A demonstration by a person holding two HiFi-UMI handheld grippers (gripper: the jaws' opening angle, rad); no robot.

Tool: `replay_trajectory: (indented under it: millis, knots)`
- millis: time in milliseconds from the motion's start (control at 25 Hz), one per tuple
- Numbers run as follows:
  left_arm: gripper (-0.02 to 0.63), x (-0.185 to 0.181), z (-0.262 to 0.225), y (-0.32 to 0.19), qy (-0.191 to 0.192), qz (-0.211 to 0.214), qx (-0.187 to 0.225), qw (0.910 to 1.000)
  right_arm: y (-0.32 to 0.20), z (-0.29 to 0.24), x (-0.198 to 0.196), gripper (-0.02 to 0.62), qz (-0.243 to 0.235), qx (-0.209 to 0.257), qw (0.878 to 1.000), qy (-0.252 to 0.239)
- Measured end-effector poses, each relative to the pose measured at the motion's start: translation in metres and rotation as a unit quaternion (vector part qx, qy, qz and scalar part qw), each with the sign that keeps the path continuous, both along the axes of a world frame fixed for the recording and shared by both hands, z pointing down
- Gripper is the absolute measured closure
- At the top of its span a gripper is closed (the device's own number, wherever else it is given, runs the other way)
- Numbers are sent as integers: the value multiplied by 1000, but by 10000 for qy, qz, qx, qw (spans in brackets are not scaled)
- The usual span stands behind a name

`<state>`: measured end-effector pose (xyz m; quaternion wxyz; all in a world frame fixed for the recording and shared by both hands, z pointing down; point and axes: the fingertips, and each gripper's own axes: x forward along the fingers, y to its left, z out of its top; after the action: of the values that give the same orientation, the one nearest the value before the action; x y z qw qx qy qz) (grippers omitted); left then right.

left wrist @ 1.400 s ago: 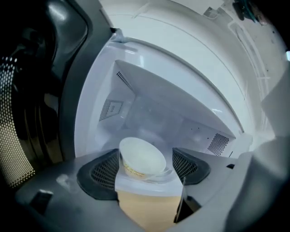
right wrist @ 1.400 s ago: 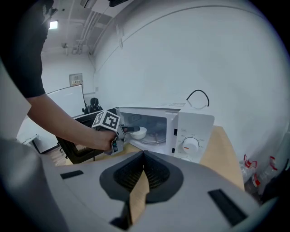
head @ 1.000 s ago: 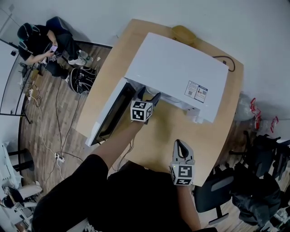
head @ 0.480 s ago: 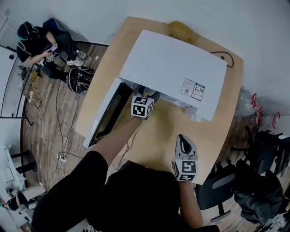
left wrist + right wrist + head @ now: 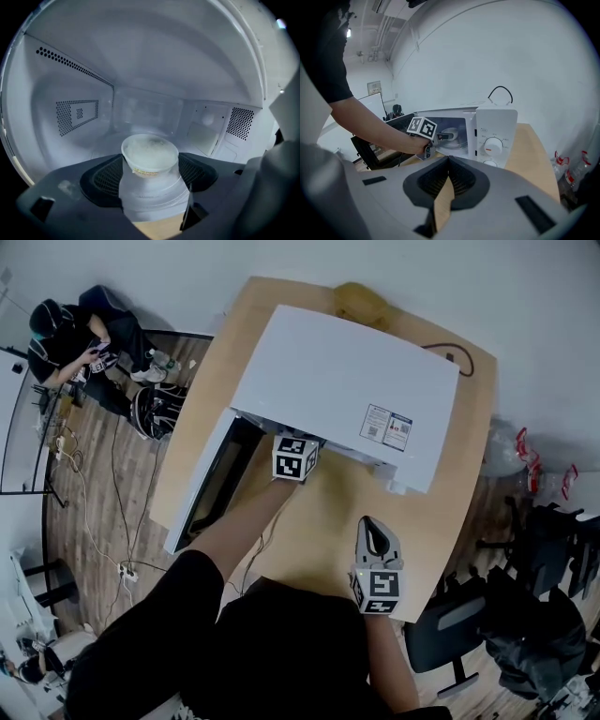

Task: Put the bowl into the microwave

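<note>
Holding one bowl (image 5: pixel 150 154) inside one microwave (image 5: pixel 347 381): left hand-held gripper (image 5: pixel 149 174).

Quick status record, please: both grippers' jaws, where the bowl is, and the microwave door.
left gripper: inside the microwave, jaws shut on the bowl
bowl: white, within the cavity; cannot tell whether it rests on the cavity floor yet
right gripper: above the table, jaws together, nothing between them
door: open, on the person's left
</note>
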<state>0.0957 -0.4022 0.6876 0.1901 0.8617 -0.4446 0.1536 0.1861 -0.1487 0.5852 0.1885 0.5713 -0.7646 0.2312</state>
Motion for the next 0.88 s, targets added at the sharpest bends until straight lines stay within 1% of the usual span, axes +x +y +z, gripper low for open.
replay_trajectory:
  millis: [280,440,520,680,800,880]
  knots:
    - [261,10,2,-7,76,28,-58,10000,3,0,0,535,30,8,10000,-34]
    - [261,6,2,-3,196,-107,-124,9997,7,0,1,535,66,7,10000,5]
    - [261,1,1,5,285,-194,-148,9993,11,-1,0,535,61,1,10000,30]
    - [261,-9,-10,23,369,-218,-119,9990,18,-4,-3,535,74,23,10000,23]
    - [261,-23,-24,42,557,-323,-128,9978,27,-11,-9,535,87,92,9999,33]
    - [261,-34,-34,58,613,-371,-133,9973,35,-15,-16,535,92,141,9998,62]
